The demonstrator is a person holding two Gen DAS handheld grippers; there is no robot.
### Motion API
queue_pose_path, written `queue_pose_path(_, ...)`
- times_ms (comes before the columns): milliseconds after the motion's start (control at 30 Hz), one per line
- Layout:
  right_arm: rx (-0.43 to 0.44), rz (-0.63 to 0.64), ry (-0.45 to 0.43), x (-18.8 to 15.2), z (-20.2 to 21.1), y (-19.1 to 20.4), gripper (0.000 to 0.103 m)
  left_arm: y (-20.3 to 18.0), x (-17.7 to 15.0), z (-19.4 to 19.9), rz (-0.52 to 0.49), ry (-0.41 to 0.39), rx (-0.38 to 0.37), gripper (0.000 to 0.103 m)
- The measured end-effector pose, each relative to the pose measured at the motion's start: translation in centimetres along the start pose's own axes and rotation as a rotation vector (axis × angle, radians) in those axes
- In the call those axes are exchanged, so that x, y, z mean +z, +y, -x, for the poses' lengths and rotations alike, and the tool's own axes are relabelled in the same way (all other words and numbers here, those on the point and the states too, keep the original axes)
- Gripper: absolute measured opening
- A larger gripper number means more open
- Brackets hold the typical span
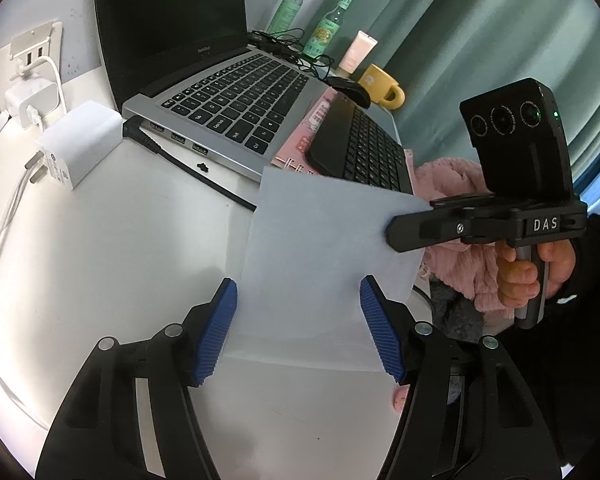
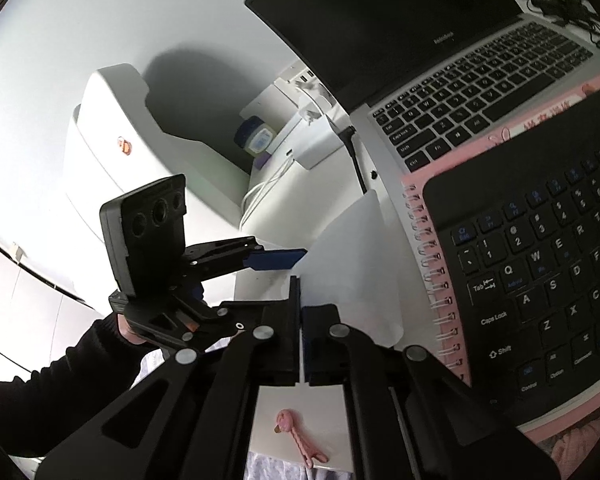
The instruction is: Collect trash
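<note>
Jaws of the right gripper clamp the paper sheet; left gripper jaws apart, seemingly astride its lower edge, above the worktop.

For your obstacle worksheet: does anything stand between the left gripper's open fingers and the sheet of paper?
Nothing visible does. The sheet of paper already lies between the left gripper pads, with the right gripper shut on its far edge.
</note>
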State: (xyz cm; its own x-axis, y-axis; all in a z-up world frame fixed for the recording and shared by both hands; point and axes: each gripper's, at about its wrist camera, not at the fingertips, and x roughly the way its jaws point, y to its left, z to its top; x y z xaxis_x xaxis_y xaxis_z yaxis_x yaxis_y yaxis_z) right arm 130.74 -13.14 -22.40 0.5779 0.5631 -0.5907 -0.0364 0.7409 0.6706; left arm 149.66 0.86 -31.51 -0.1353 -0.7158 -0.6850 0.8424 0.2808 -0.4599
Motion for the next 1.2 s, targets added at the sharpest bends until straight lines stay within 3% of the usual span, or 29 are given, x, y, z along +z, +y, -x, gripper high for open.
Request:
queue_pose_path(133,0.009,0.011,-0.002,0.1,0.3,0.3,0.003,-0.2,0.0,0.2,0.003,-0.01,0.007,0.061)
queue_pose_path(200,0.012,0.021,-0.002,0.1,0.4,0.5,0.003,-0.2,-0.1,0.4,0.012,-0.022,0.004,0.054)
queue_pose_path(267,0.013,0.025,0.0,0.1,0.3,0.6,0.003,0.0,-0.1,0.8,0.032,-0.042,0.002,0.035)
queue_pose_path(633,0.016,0.033,0.011,0.2,-0.3,0.9,0.003,0.0,-0.8,1.3,0.069,-0.049,0.0,0.0)
queue_pose_path(1200,0.025,0.097,-0.012,0.4,0.9,3.0,0.003,-1.9,-1.1,3.6,0.073,-0.157,0.059,0.0)
